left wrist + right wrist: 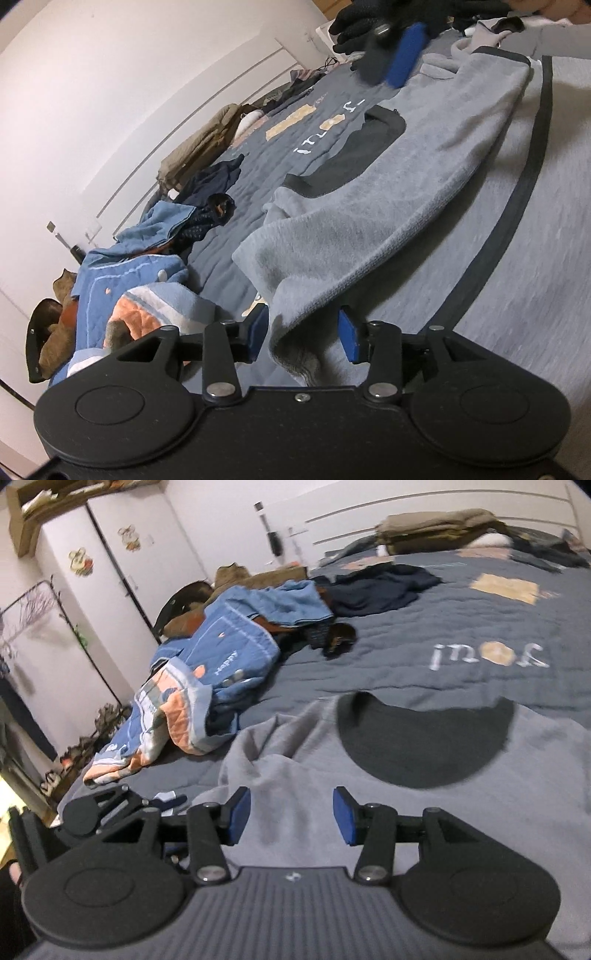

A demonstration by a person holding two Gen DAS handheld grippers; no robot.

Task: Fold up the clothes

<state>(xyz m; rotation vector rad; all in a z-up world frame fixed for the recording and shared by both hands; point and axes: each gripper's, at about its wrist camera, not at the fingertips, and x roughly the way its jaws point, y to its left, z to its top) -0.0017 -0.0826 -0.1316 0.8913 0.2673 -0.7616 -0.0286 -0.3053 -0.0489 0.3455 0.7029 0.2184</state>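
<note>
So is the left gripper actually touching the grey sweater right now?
Cannot tell. In the left wrist view the grey sweater bunches between the open left gripper pads, but no clear contact or gap shows.

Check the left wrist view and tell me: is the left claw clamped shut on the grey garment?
No. The left claw stands open, its blue pads apart on either side of a fold of the grey garment.
</note>
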